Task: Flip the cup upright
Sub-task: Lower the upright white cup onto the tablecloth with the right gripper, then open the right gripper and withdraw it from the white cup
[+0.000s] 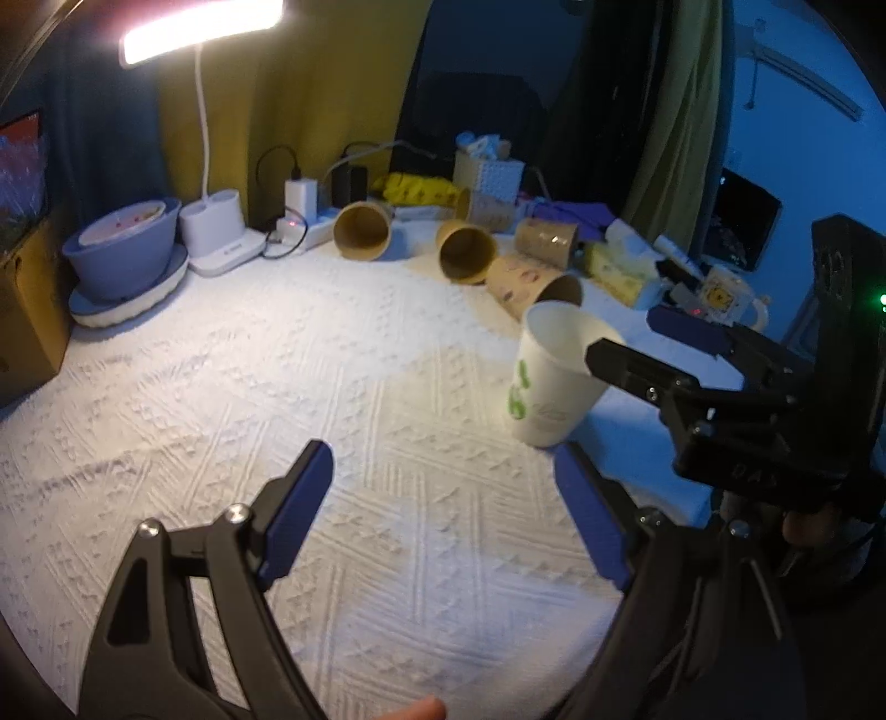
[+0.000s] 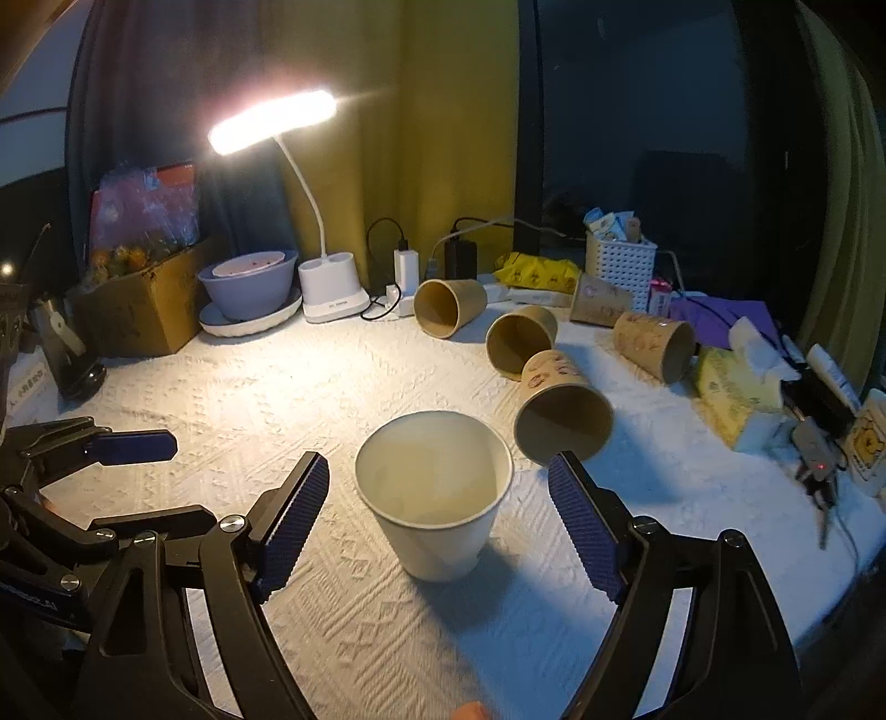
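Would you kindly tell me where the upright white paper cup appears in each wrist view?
Left wrist view: the upright white paper cup stands right of centre, beside the right tongs.
Right wrist view: it stands at centre, between the open fingers.
Shared landmark: the lit white desk lamp.

Left gripper (image 1: 443, 515) and right gripper (image 2: 437, 520) side by side, fingers (image 2: 290, 520) spread wide, empty.

The white cup (image 2: 433, 494) is standing upright on the tablecloth (image 2: 232, 387) — sitting untouched between the right gripper (image 2: 440, 512)'s spread fingers.
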Demonstrator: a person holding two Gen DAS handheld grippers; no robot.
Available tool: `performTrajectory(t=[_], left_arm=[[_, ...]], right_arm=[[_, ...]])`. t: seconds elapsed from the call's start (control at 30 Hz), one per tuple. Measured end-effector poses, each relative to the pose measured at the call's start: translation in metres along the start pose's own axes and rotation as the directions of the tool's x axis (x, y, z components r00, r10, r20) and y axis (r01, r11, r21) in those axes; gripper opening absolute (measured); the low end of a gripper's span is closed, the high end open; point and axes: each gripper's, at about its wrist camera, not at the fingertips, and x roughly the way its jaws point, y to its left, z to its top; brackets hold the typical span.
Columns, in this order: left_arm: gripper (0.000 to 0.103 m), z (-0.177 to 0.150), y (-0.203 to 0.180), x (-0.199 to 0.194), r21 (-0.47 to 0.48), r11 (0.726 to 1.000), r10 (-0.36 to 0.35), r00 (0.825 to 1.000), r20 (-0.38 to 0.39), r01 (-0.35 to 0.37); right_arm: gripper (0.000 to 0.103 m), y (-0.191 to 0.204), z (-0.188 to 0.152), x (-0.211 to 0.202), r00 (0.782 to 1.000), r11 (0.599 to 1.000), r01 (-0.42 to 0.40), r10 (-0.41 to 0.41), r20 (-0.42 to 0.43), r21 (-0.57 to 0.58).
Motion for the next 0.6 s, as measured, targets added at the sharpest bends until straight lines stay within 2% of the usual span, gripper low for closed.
performTrajectory(t=[0.23, 0.3, 0.6], left_arm=[[0.083, 0.005, -0.016, -0.033, 0.038, 0.999, 0.005, 0.995, 0.097, -0.009], [0.083, 0.004, -0.021, -0.047, 0.047, 0.997, 0.047, 0.986, 0.16, -0.055], [0.083, 0.003, -0.031, -0.085, 0.05, 0.997, 0.051, 0.962, 0.268, -0.067]], right_arm=[[0.084, 0.0, 0.007, -0.033, 1.0, 1.0, -0.003, 0.003, 0.021, 0.019], [0.084, 0.001, 0.01, -0.044, 0.999, 1.0, 0.004, -0.005, 0.037, 0.02], [0.084, 0.006, 0.023, -0.094, 0.992, 0.999, 0.026, -0.028, 0.124, 0.019]])
